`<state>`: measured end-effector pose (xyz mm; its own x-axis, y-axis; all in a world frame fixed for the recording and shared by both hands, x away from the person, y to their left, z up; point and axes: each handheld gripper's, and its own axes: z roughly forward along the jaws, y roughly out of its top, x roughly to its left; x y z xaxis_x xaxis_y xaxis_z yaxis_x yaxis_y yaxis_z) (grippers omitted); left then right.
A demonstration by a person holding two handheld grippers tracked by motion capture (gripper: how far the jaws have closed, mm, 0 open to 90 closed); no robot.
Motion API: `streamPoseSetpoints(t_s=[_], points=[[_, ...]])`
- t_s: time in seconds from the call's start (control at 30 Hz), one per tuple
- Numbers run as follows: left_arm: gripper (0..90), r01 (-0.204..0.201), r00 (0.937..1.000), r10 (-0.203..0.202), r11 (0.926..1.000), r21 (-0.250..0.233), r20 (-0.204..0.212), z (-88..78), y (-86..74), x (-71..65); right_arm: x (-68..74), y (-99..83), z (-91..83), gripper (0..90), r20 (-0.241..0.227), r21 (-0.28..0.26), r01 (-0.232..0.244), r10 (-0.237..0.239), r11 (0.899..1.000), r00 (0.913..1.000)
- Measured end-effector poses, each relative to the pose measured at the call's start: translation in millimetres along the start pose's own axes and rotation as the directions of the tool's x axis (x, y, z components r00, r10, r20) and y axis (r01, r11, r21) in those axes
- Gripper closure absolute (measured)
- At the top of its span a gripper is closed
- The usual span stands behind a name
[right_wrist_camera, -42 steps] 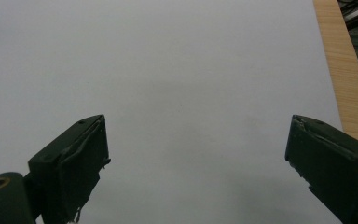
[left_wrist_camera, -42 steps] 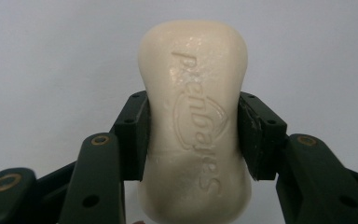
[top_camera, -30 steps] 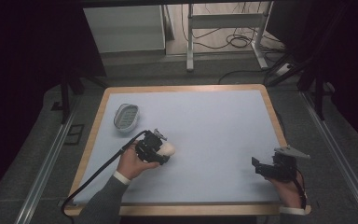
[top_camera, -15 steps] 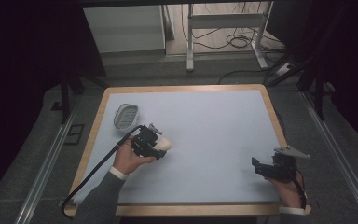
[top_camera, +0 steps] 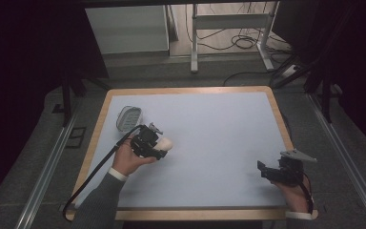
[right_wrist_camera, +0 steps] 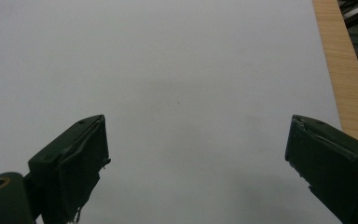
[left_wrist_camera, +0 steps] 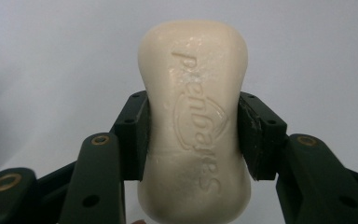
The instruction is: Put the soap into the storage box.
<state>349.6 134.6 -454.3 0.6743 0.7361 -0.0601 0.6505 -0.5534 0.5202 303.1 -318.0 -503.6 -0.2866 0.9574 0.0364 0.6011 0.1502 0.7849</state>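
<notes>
Squarely between the left gripper's (left_wrist_camera: 193, 140) jaws, a soap bar (left_wrist_camera: 195, 121).

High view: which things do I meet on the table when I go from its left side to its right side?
Soap dish → left tongs shut on the bar of soap → a bare stretch of the table → right tongs, open.

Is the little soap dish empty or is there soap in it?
Empty, as far as the high view shows. The soap dish sits bare near the table's left edge, while the left gripper clamps the soap bar.
</notes>
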Motion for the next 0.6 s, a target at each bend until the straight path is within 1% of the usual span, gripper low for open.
streamPoseSetpoints(t_s=[0.03, 0.1, 0.13, 0.17, 0.6], points=[[49.6, -0.001, 1.0, 0.001, 1.0, -0.002, 0.002, -1.9, 1.5, 0.9, 0.3, 0.0, 0.1, 5.7, 0.001, 0.0, -0.002, 0.002, 1.0, 1.0], [49.6, 0.001, 1.0, -0.001, 0.9999, -0.013, -0.008, -7.3, 6.0, 4.2, 0.1, 0.1, -0.3, 5.6, 0.001, -0.002, 0.002, -0.002, 1.0, 1.0], [49.6, 0.001, 1.0, -0.001, 0.9999, -0.013, -0.008, -7.3, 6.0, 4.2, 0.0, 0.1, -0.5, 5.6, 0.002, -0.002, 0.0, 0.0, 1.0, 1.0], [49.6, 0.005, 1.0, -0.005, 0.9998, -0.019, -0.003, -10.1, 7.9, 7.5, -0.3, 0.1, -0.6, 5.6, 0.002, -0.003, 0.0, 0.0, 1.0, 1.0], [49.7, 0.021, 0.9996, -0.021, 0.9995, -0.025, -0.018, -15.5, 13.6, 19.6, -0.9, -0.5, 0.2, 5.6, 0.006, 0.003, 0.001, -0.001, 1.0, 1.0]])
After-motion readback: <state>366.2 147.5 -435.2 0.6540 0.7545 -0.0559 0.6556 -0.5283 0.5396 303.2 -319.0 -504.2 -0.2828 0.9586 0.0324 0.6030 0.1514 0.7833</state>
